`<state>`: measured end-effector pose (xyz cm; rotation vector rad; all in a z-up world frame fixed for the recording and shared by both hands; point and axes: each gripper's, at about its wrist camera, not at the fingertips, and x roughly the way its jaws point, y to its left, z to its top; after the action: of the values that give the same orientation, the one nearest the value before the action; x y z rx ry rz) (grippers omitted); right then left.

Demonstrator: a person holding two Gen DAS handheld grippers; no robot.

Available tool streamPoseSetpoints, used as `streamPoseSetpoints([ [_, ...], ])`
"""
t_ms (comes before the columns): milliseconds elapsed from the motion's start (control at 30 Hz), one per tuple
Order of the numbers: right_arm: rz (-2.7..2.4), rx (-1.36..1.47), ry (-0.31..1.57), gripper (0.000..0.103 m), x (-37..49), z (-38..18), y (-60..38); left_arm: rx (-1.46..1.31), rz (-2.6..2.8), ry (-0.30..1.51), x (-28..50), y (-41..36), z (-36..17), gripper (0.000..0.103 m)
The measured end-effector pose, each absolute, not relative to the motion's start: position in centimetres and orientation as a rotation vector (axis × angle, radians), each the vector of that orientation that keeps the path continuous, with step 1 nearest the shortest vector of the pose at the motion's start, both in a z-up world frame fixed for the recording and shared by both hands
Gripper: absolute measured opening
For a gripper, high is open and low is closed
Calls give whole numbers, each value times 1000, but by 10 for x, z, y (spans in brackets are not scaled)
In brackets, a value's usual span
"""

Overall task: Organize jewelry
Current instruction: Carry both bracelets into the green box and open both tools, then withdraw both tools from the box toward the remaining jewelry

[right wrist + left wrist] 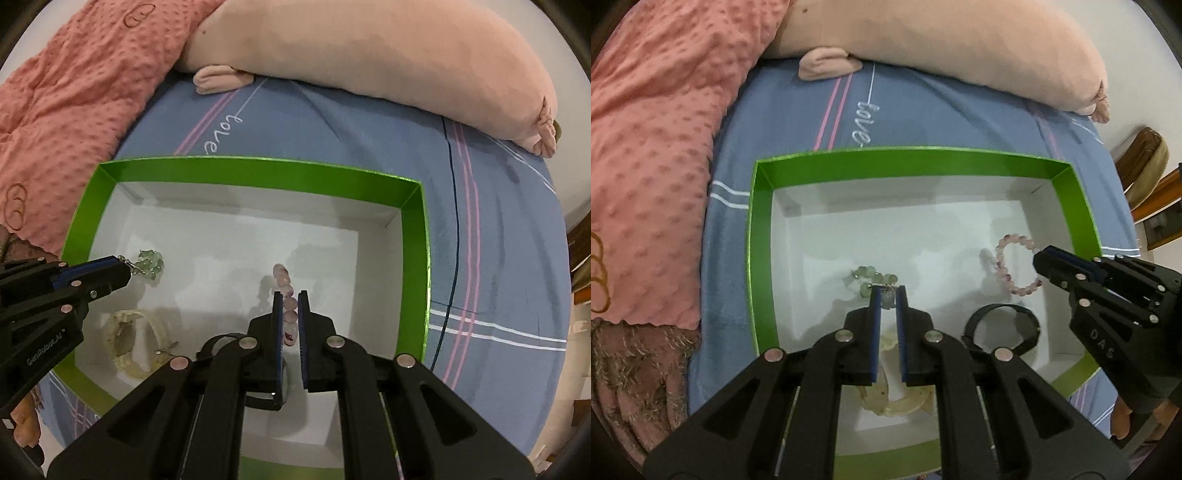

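Observation:
A green-rimmed box (761, 236) with a white floor lies on the bed, also in the right wrist view (413, 243). My left gripper (887, 291) is shut on a pale green bead bracelet (871, 275), held above the box floor; it also shows in the right wrist view (150, 266). My right gripper (291, 299) is shut on a pink bead bracelet (283, 280), which hangs as a loop in the left wrist view (1012, 258). A cream bangle (131, 343) and a black band (1001, 328) lie on the box floor.
The box sits on a blue bedsheet (923, 110) with "love" lettering. A pink dotted blanket (650, 147) lies to the left and a long pink plush pillow (960, 40) at the back. Wooden furniture (1152, 177) stands beyond the bed's right edge.

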<state>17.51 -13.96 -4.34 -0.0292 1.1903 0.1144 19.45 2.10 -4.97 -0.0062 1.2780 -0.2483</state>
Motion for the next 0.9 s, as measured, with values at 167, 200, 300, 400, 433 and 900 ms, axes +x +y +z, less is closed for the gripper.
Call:
streamPoseSetpoints([
  [167,99,-21,1185,44,171,-40,-140,-21,-234,1288,195,27,-54,11],
  [200,93,-16,1164,57,169,-36,-143,-21,-235,1282,194,28,-52,13],
  [300,95,-12,1145,58,158,-25,-145,-21,-222,1263,189,35,-43,18],
  [400,134,22,1085,58,132,0,-147,-27,-215,1209,169,44,-19,19],
  [433,151,24,1068,57,121,9,-147,-26,-214,1194,165,46,-14,22],
  [900,217,-15,1239,44,-14,-53,-117,87,-274,1188,32,41,-22,39],
])
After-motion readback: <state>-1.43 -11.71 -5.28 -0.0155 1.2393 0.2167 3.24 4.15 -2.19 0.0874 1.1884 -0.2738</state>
